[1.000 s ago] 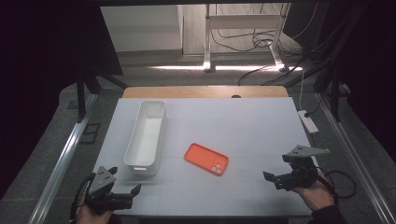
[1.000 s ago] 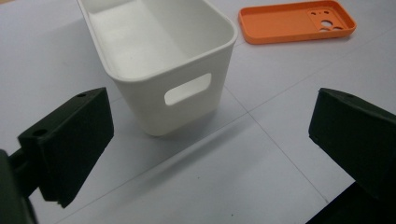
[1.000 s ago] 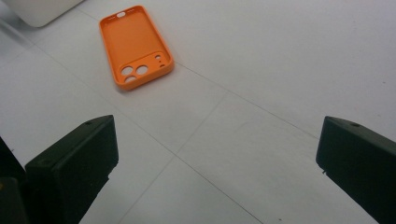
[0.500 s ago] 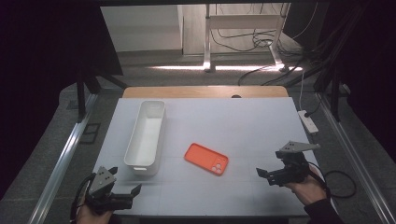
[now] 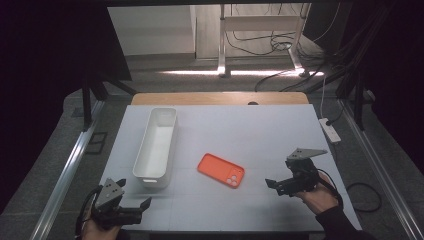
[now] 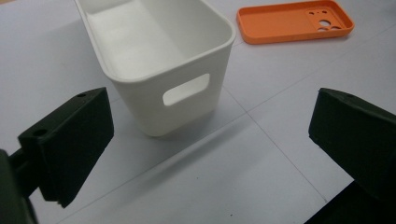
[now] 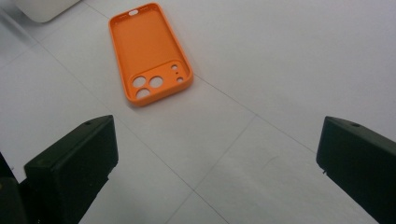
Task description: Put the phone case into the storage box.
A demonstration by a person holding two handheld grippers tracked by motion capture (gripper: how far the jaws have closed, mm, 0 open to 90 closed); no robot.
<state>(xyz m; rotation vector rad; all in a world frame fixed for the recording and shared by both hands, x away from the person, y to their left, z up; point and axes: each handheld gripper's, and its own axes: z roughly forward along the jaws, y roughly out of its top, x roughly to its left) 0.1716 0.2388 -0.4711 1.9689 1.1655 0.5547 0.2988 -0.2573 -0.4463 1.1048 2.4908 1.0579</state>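
An orange phone case (image 5: 221,170) lies inner side up on the white table, its camera cutouts toward the right gripper. A long empty white bin (image 5: 156,145) stands to its left. My right gripper (image 5: 274,184) hovers just right of the case, open, nothing between its jaws; the case (image 7: 149,52) lies ahead of it. At the table's near left corner my left gripper (image 5: 142,207) is held open and empty, facing the bin's handled end (image 6: 187,88), with the case (image 6: 294,21) farther off.
A white power strip (image 5: 331,129) lies at the table's right edge. A wooden strip (image 5: 220,98) borders the far edge. Metal rails run along both sides, and cables lie on the floor behind the table.
My right gripper has moved left and slightly toward the phone case. The left gripper, the case and the bin have stayed put.
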